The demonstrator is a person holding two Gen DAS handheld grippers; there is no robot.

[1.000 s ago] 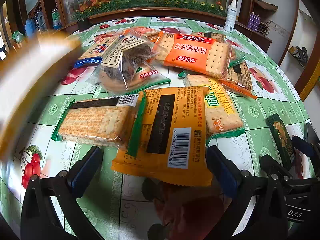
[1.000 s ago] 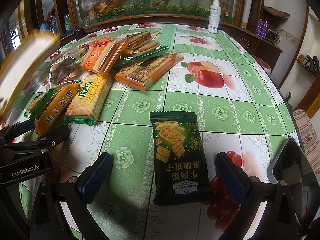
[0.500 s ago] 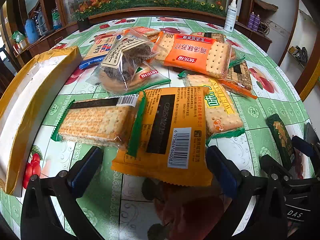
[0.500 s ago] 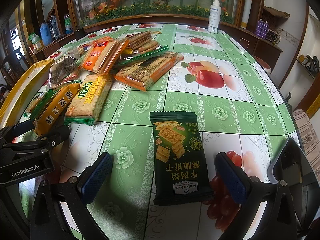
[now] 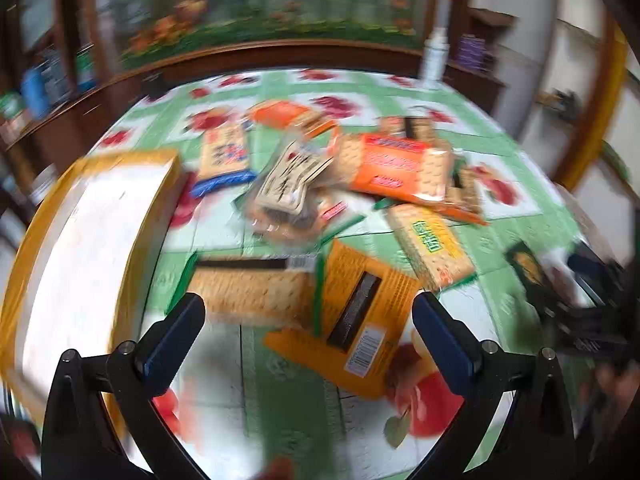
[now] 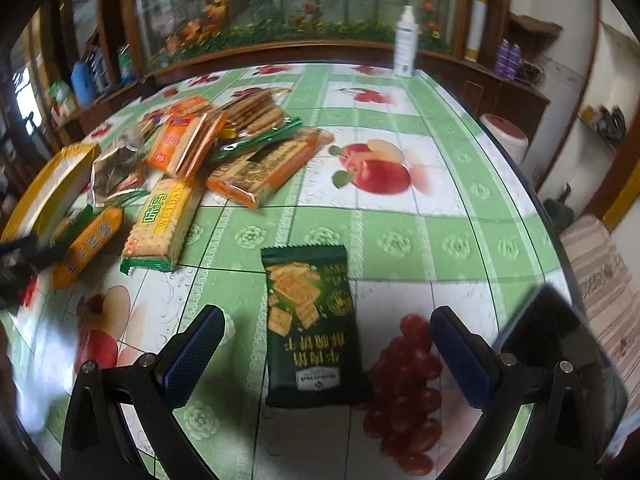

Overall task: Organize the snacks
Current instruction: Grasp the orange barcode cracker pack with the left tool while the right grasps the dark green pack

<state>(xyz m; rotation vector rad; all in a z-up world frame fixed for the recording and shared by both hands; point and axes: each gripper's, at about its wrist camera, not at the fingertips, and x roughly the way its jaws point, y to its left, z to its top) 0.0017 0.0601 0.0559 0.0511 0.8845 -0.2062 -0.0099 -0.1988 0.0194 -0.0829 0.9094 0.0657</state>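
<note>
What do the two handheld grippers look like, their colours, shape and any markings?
Both look alike. The left gripper and the right gripper each have two black angular arms with silver screw heads at the joints. The fingers end in dark blue pads with a fine ribbed texture. No cables or sleeves show, and any lettering on them is too blurred to read here.

Glossy plastic snack packets, shiny patterned tablecloth, dark polished wooden cabinet, white plastic bottle

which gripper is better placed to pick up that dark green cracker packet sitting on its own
Right, most likely. The right gripper is open with the dark green packet lying directly between its fingers. The left gripper faces the orange packet instead.
</note>
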